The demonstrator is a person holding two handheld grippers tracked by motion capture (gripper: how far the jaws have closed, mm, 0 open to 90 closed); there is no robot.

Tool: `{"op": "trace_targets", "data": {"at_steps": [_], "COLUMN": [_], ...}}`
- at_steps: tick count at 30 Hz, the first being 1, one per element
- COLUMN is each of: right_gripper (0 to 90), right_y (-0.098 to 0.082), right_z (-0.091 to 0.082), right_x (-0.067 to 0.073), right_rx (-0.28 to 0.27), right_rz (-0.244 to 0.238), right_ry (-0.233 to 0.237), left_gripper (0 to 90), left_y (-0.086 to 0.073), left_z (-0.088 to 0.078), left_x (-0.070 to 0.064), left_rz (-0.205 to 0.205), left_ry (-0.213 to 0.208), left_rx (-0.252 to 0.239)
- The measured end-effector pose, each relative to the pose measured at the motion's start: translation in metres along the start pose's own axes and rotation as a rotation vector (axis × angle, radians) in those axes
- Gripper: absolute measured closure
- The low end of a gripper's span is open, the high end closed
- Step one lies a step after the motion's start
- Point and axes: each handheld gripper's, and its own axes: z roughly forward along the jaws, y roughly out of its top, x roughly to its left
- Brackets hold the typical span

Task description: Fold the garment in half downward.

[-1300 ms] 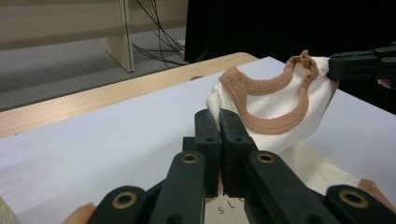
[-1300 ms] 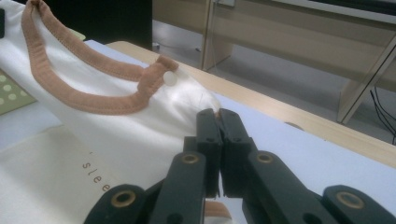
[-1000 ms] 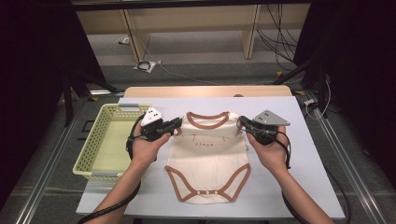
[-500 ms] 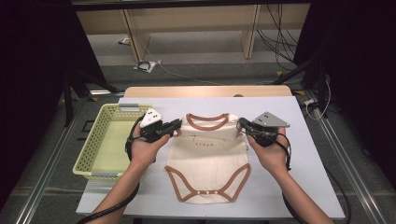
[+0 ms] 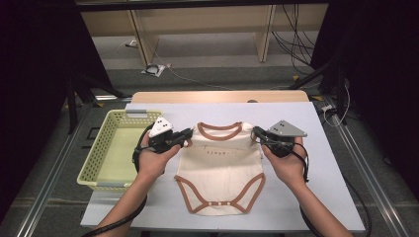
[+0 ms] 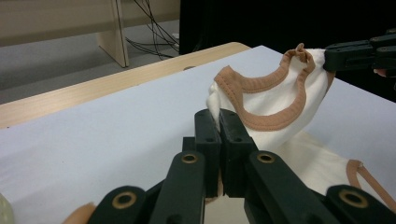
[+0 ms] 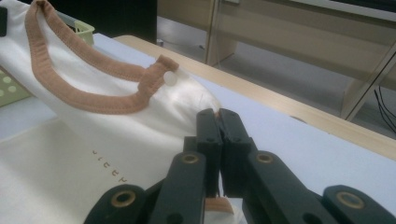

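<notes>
The cream bodysuit lies at the white table's centre, shoulders pinched at ten and two o'clock by the clenched left gripper and right gripper. Both shoulders should be lifted evenly, fabric kept taut.

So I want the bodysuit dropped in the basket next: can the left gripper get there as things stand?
Probably yes: the yellow basket sits just beside the left gripper, nothing between, though both it and the right gripper are shut on the bodysuit.
</notes>
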Motion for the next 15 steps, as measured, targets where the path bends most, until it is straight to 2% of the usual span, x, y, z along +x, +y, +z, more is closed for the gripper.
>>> {"op": "trace_targets", "data": {"at_steps": [15], "right_gripper": [88.6], "right_y": [-0.0036], "right_z": [-0.0025], "right_x": [0.0032], "right_rx": [0.007], "right_rz": [-0.004], "right_ry": [0.009], "left_gripper": [87.0], "left_y": [-0.0040], "left_z": [-0.0018], "left_x": [-0.0009], "left_rz": [0.006], "left_ry": [-0.004], "left_rx": [0.014]}}
